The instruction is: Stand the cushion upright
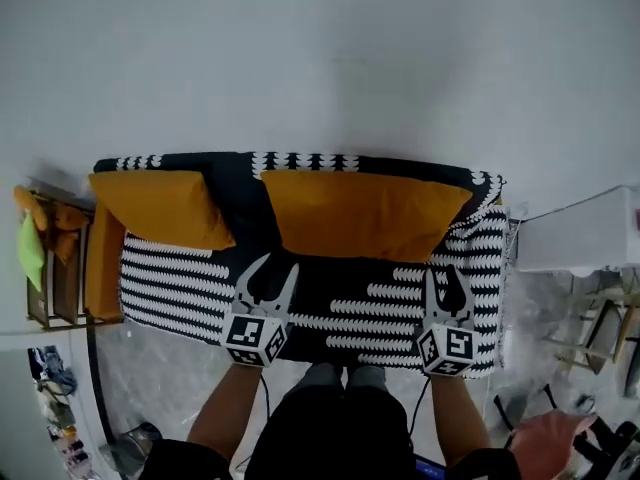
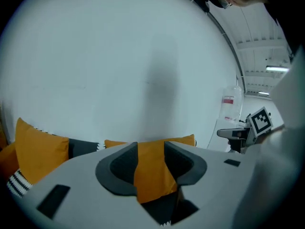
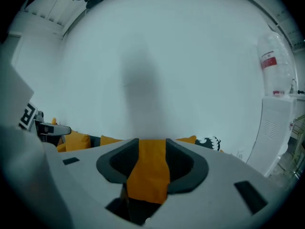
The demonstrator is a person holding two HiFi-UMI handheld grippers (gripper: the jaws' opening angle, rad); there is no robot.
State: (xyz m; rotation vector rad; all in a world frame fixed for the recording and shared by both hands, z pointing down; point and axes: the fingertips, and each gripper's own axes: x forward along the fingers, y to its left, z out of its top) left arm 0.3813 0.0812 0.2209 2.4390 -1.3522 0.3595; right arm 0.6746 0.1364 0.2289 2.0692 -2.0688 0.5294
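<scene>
cushion (image 1: 365, 213): centre frame, upright against sofa (image 1: 170, 268) back | my left claw (image 1: 280, 265), right claw (image 1: 447, 273): jaws narrow, nothing gripped, just below its lower edge | next, i'd say: draw both straight away, not nudging it

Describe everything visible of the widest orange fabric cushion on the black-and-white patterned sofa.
The widest orange cushion is a plump rectangle of plain matte fabric with pointed corners. It stands on its long edge on the seat of the black-and-white patterned sofa, leaning against the backrest. A smaller orange cushion lies apart at its left. The left gripper and right gripper sit near its lower edge, jaws apart, with no pad visibly pressing it.
</scene>
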